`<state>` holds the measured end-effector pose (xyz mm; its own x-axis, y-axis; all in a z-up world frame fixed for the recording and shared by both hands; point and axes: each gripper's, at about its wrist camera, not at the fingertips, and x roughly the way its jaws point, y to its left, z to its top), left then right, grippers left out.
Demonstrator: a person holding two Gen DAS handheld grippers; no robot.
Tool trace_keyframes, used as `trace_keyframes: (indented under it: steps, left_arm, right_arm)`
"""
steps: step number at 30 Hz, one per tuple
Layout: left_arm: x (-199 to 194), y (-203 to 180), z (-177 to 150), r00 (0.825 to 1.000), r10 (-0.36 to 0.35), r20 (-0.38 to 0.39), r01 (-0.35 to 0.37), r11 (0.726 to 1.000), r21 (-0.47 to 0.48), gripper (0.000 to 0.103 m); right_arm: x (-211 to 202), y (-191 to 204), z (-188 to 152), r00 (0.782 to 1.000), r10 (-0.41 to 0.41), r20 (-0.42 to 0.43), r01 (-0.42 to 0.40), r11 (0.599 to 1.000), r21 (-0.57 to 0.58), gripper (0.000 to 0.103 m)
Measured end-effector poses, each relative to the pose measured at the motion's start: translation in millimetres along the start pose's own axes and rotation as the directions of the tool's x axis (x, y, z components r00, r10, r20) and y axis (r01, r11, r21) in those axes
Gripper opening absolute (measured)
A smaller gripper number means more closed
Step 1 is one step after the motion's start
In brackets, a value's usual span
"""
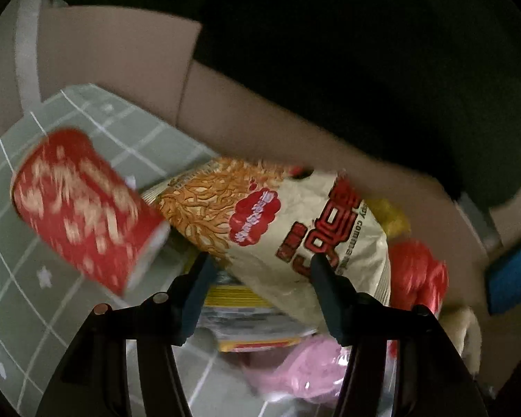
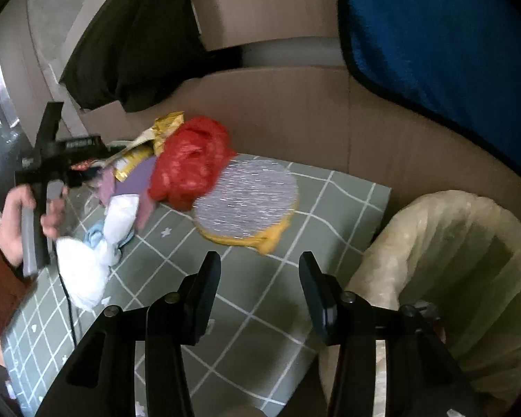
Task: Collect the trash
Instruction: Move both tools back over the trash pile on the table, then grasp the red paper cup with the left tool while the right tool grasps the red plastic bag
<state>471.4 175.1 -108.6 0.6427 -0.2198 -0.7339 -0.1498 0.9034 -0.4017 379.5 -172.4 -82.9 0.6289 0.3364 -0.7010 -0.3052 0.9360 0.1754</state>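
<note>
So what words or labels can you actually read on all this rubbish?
"commande": partial small print, seen upside down on the cream snack bag; its neighbouring letters are cut off.
Large red-and-black lettering on the same bag: not in Latin script, I cannot read it.
Red cloud badge on the bag: white script too small to read.
Red can: pale lettering, blurred beyond reading.
Label on the left gripper's body: too small to read.
Nothing else shows text.

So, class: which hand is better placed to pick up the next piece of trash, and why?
Left. The left gripper is open right over the cream snack bag in the trash pile. The right gripper, also open, has only bare mat between its fingers, beside the lined bin.
</note>
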Motion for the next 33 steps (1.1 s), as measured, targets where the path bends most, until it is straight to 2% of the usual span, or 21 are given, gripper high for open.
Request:
trace_keyframes:
  steps: [3, 7, 11, 14, 17, 18, 21, 24, 26, 29, 31, 33]
  left_arm:
    - [-4, -4, -18, 0.999, -0.022, -0.046, 0.024, 0.999, 0.035, 0.058]
    - [-19, -6, -37, 0.999, -0.012, -0.049, 0.017, 0.996, 0.093, 0.058]
    - [-26, 0, -57, 0.995, -0.025, -0.095, 0.035, 0.995, 0.097, 0.057]
    - [-36, -2, -65, 0.998, -0.011, -0.057, 0.019, 0.989, 0.145, 0.056]
    - [-49, -5, -69, 0.998, -0.049, -0.040, 0.054, 0.987, 0.151, 0.056]
    - [-54, -5, -69, 0.998, -0.061, -0.035, 0.065, 0.987, 0.148, 0.056]
    - [-71, -5, -71, 0.995, -0.099, -0.005, 0.098, 0.986, 0.137, 0.056]
    - [-90, 0, -75, 0.991, -0.132, 0.031, 0.127, 0.983, 0.131, 0.056]
    - [-102, 2, -82, 0.987, -0.152, 0.041, 0.145, 0.979, 0.140, 0.056]
    - [-111, -2, -92, 0.984, -0.174, 0.036, 0.165, 0.971, 0.171, 0.056]
    - [-116, -10, -100, 0.984, -0.177, 0.039, 0.166, 0.967, 0.192, 0.056]
    - [-118, -10, -106, 0.985, -0.167, 0.050, 0.153, 0.964, 0.217, 0.056]
  right_arm:
    - [-1, 10, 2, 1.000, 0.012, 0.006, -0.012, 1.000, -0.024, 0.045]
    - [0, 17, 10, 1.000, 0.001, 0.022, 0.000, 0.999, -0.048, 0.045]
    - [18, 9, 30, 1.000, 0.011, 0.016, -0.011, 1.000, -0.006, 0.045]
    - [31, 6, 48, 0.999, 0.031, 0.034, -0.031, 1.000, 0.002, 0.045]
    - [40, 17, 66, 0.994, 0.082, 0.066, -0.080, 0.996, -0.035, 0.046]
    - [43, 23, 72, 0.992, 0.097, 0.078, -0.093, 0.994, -0.050, 0.047]
    - [57, 36, 90, 0.986, 0.137, 0.093, -0.131, 0.989, -0.071, 0.061]
    - [84, 41, 105, 0.994, 0.087, 0.070, -0.082, 0.994, -0.070, 0.062]
    - [106, 44, 109, 0.998, 0.065, 0.004, -0.064, 0.995, -0.077, 0.062]
    - [117, 39, 106, 0.985, 0.165, -0.048, -0.166, 0.986, -0.016, 0.064]
    - [114, 35, 96, 0.965, 0.254, -0.069, -0.253, 0.967, 0.030, 0.058]
    - [106, 41, 82, 0.952, 0.291, -0.099, -0.291, 0.957, 0.008, 0.056]
